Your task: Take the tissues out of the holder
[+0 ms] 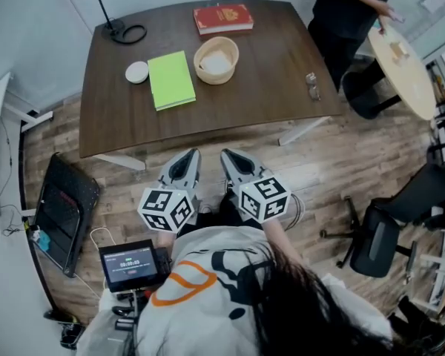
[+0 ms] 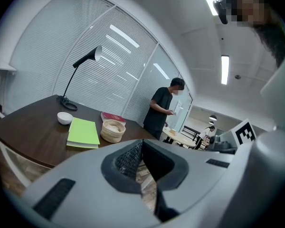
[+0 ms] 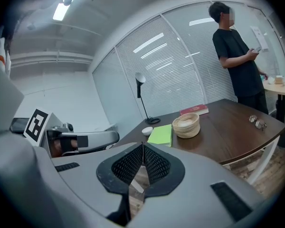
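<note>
A round woven holder (image 1: 216, 59) with white tissues (image 1: 216, 65) inside stands on the dark wooden table (image 1: 267, 80), towards its far middle. It also shows in the left gripper view as the holder (image 2: 113, 130) and in the right gripper view as the holder (image 3: 186, 125). My left gripper (image 1: 192, 155) and right gripper (image 1: 227, 155) are side by side over the wooden floor, short of the table's near edge and well away from the holder. Both point at the table. The left gripper (image 2: 142, 144) and the right gripper (image 3: 143, 146) have their pads together with nothing between them.
On the table lie a green notebook (image 1: 171, 79), a small white bowl (image 1: 136, 72), a red book (image 1: 222, 18), a lamp base (image 1: 119, 28) and a small glass item (image 1: 311, 85). A person (image 1: 352, 13) stands at the far right by a round pale table (image 1: 404, 61). An office chair (image 1: 386, 236) sits right.
</note>
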Demonstrator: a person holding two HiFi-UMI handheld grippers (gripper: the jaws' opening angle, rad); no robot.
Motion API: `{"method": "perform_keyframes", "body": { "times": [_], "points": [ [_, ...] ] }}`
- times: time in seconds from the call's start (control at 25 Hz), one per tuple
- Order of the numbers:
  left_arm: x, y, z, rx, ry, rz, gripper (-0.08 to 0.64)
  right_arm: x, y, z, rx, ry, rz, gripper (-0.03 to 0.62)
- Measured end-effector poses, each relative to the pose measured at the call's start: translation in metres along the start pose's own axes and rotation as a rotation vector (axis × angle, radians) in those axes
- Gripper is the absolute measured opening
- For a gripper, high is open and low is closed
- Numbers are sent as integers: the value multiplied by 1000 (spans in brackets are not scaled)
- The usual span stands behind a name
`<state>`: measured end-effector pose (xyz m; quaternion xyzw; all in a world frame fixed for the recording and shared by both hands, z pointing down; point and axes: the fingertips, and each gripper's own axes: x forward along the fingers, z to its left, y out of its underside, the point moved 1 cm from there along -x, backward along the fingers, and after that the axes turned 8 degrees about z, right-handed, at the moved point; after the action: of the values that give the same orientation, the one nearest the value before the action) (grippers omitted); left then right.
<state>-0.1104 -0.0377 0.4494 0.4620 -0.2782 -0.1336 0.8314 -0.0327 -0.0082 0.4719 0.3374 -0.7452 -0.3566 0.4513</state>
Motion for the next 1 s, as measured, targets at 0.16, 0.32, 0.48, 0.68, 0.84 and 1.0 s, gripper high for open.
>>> {"method": "perform_keyframes", "body": {
  "times": [0.16,0.32,0.48,0.68,0.84,1.0],
  "points": [
    [31,-13,-1,-3,-18,-9,0,7,-12,-30,-5,-14,14,12],
    [66,-28,-7,-2,-25,-15,0,13,-32,-65,-11,-22,12,12],
    [99,-41,-10,-1,-35,-19,0,20,-51,-95,-16,-36,9,12],
    [133,-51,-12,1,-58,-18,0,30,-64,-129,-13,-55,20,12],
    [150,-58,-9,-4,-86,-21,0,41,-73,-146,-14,-85,27,12],
    [160,-62,-5,-11,-123,-23,0,53,-79,-154,-20,-128,44,12]
  ]
}}
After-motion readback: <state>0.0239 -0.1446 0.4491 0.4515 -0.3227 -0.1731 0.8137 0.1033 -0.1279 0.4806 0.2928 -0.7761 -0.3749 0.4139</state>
